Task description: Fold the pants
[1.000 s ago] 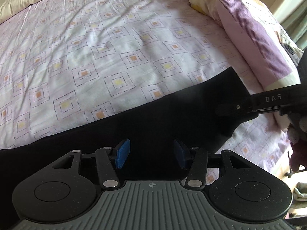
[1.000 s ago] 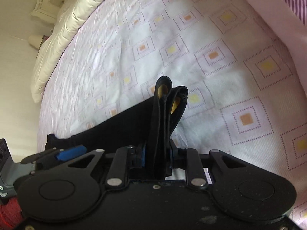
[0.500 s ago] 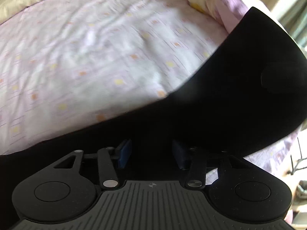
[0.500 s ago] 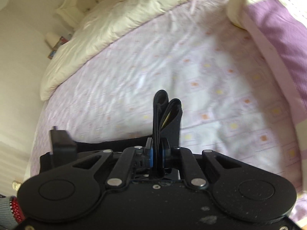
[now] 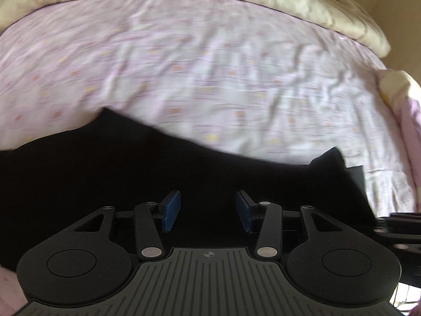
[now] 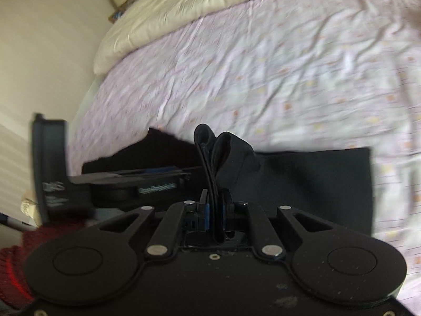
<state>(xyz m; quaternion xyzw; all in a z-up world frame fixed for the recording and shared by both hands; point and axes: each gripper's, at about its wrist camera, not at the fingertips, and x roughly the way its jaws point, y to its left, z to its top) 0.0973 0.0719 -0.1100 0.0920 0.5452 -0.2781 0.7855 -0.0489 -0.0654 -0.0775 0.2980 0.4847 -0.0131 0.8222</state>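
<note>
The black pants (image 6: 302, 184) lie spread across the near part of a bed sheet (image 6: 263, 79), pale lilac with small orange and yellow squares. The right gripper (image 6: 214, 210) has just been closing; its jaws now pinch a bunched fold of the pants' fabric, which stands up between the blue pads. In the left wrist view the pants (image 5: 105, 171) fill the near field beneath the left gripper (image 5: 208, 210), whose jaws stand partly open with nothing pressed between the pads. A cream quilt (image 5: 289, 0) lies along the far edge of the sheet.
</note>
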